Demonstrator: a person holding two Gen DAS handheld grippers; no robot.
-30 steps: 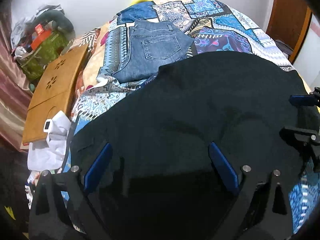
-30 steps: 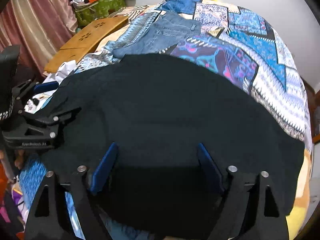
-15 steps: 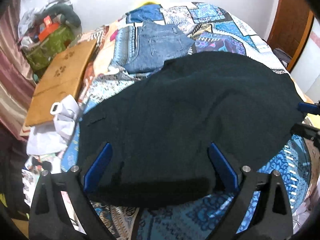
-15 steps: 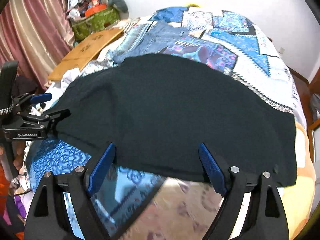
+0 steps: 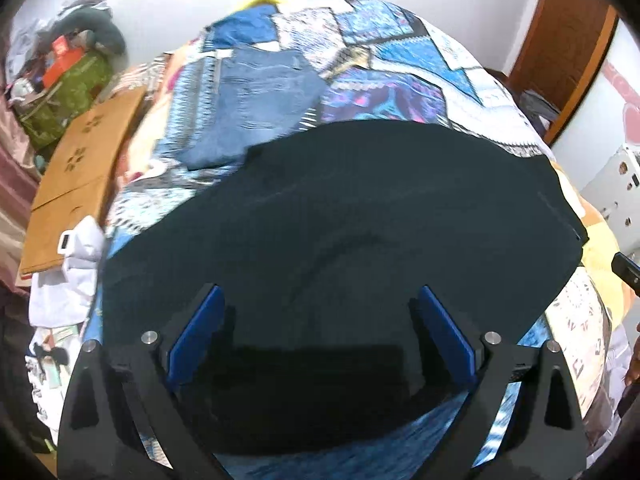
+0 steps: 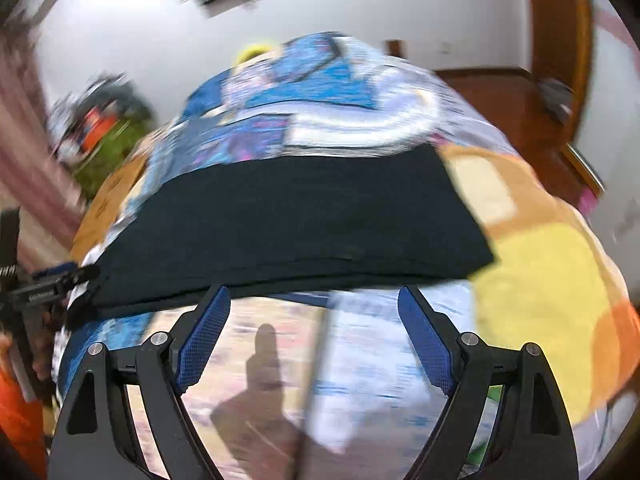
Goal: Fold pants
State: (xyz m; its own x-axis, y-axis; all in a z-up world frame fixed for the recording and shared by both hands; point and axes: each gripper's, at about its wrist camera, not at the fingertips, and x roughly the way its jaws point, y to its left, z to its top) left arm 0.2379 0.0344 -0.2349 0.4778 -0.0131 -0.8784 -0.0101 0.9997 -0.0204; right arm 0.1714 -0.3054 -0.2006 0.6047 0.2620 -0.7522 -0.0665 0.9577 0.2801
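Lying flat across the patchwork-print bedspread (image 5: 404,76), the dark, soft folded pants (image 5: 340,232) could slide or bunch if a corner is snagged; left gripper (image 5: 320,320) spread wide, empty, over the near edge; right gripper (image 6: 314,320) equally spread, clear of the cloth; folded blue denim jeans (image 5: 256,96) beyond.

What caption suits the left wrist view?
Open left gripper above black pants on a patterned bedspread.

My pants (image 5: 360,220) are matt black cloth — soft-looking. The bedspread (image 5: 400,52) is printed cloth. My left gripper (image 5: 320,328) has textured blue pads (image 5: 196,332) — on black plastic.
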